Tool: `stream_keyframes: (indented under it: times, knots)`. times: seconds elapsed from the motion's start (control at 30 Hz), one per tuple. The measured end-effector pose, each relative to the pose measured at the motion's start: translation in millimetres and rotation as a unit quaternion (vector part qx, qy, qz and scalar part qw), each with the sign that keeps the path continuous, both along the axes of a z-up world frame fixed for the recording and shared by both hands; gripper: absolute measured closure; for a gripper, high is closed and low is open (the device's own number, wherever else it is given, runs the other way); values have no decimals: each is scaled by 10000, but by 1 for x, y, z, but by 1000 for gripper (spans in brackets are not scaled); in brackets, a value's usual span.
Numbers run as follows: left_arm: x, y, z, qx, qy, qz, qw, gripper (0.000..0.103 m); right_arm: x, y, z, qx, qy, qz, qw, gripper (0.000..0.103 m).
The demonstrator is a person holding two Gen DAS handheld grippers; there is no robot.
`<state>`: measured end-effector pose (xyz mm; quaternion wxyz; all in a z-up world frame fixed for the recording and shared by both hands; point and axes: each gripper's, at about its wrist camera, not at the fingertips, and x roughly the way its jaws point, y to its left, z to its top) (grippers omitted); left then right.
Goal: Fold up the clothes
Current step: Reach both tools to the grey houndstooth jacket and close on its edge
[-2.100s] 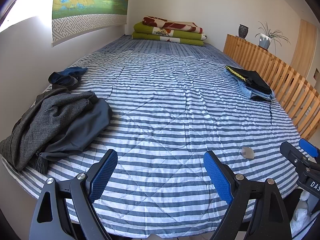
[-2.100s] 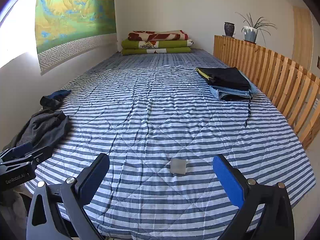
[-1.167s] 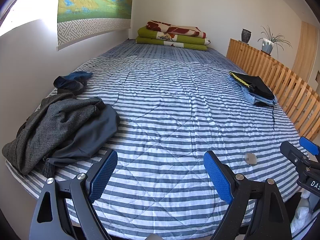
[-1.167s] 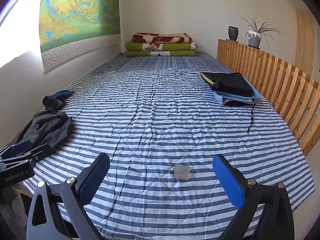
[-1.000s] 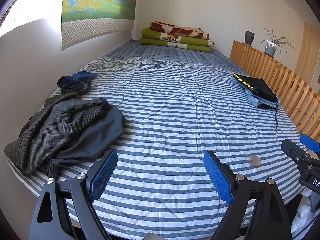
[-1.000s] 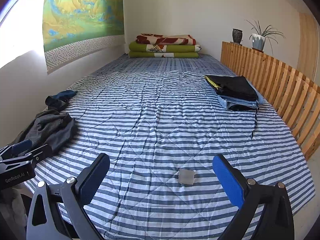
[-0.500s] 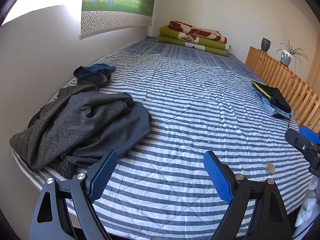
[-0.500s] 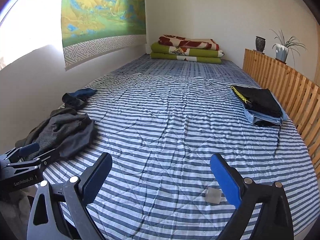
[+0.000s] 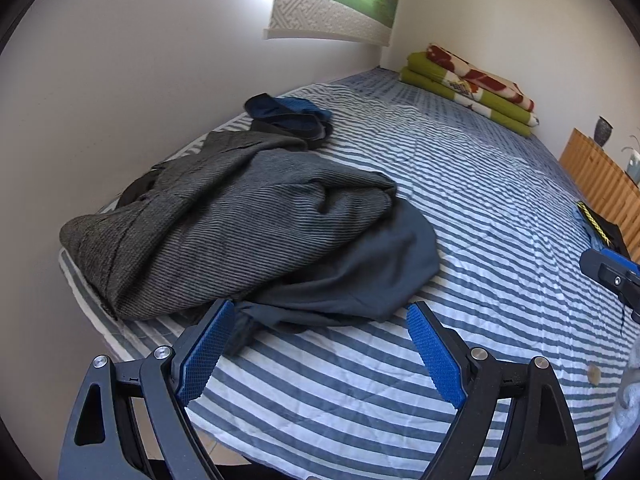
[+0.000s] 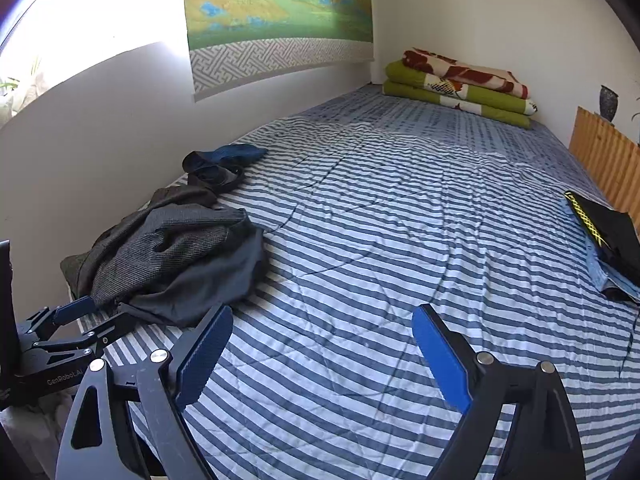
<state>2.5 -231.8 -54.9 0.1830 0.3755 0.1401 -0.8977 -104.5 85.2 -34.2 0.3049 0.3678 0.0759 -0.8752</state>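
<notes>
Striped bedding (image 9: 460, 208) carries our crumpled grey garment pile (image 9: 240, 224) near its left edge, closer than a moment ago. Our left gripper (image 9: 316, 348) hovers just before it, spread wide, empty; our right gripper (image 10: 320, 356) likewise.

Bed (image 10: 380, 208) centre clear, clothes heap (image 9: 240, 224) left

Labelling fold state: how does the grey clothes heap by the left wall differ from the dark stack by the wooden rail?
The heap of grey woven and slate-grey garments is crumpled and sprawling; the black and light-blue denim stack is folded flat with squared edges. The heap lies beside the open left gripper, at the wall edge; the stack lies across the bed by the wooden slatted rail. Both rest on the blue-and-white striped quilt.
</notes>
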Motion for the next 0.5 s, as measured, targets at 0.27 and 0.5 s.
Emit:
stream_keyframes:
  times: [0.27, 0.5]
  knots:
    - [25, -88, -10, 173, 87, 945, 9953, 13, -15, -88, -12, -117, -427, 740, 9963, 14]
    - [41, -146, -26, 370, 50, 1665, 9853, 13, -24, -176, -26, -83, -767, 1258, 9890, 14]
